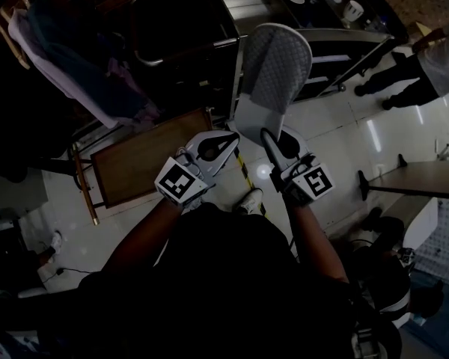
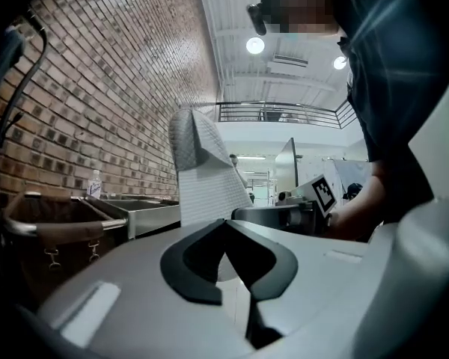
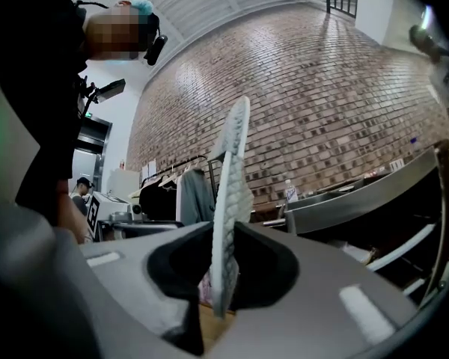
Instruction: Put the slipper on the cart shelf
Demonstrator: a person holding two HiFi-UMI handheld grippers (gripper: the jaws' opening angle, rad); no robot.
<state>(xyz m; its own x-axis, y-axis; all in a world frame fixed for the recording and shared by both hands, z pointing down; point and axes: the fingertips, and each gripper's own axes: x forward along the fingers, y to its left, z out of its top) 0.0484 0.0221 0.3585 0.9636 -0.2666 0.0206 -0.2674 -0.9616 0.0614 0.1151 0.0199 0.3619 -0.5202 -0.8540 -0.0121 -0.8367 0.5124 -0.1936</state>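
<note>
Slipper (image 1: 273, 66): quilted and thin, judged light and pliable with a fabric face that grips well. It is in the air just short of the cart (image 1: 344, 51), its toe towards the shelves, and the heel end is a sound hold. Your right gripper (image 1: 273, 142) is clamped there on the sole, jaws barely parted. Both forearms reach forward with the tools level, and your left gripper (image 1: 217, 146) is closed tip to tip on nothing, just beside the heel.
</note>
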